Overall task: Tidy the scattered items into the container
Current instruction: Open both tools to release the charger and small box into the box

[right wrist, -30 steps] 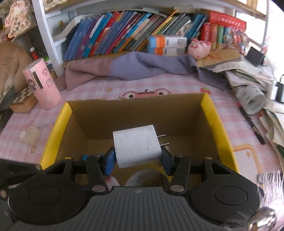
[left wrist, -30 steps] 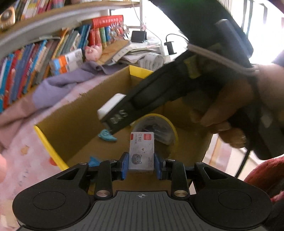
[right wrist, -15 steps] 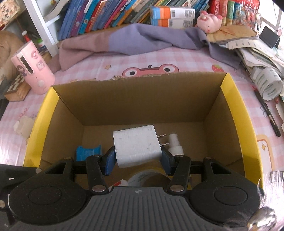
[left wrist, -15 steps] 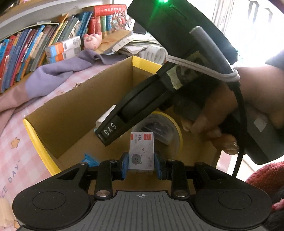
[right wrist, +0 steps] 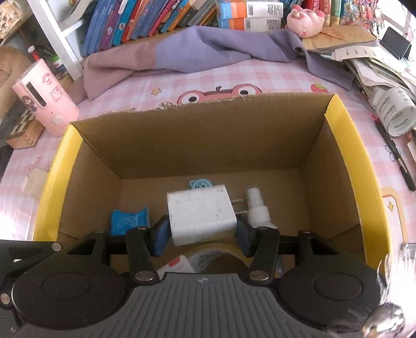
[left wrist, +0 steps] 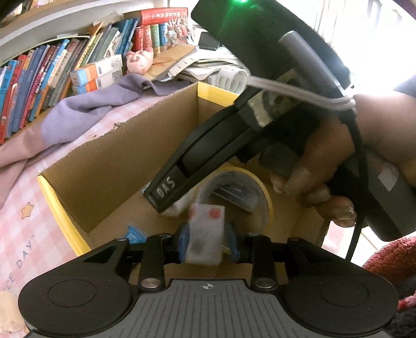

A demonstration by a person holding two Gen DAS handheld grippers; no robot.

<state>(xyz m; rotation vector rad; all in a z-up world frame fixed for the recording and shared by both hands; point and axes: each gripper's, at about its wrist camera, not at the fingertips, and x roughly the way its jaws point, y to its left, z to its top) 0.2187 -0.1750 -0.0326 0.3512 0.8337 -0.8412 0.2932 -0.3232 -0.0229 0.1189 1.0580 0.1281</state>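
Cardboard box on table — spray bottle inside at right, cloth behind, books beyond.

Open floor along the box back wall; spray bottle, tape roll nearer.

Brown cardboard box edged yellow; pink checked tablecloth; white charger.

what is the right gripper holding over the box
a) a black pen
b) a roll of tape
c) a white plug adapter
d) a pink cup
c: the right gripper has its blue pads against both sides of the white plug adapter, prongs pointing right, inside the cardboard box.
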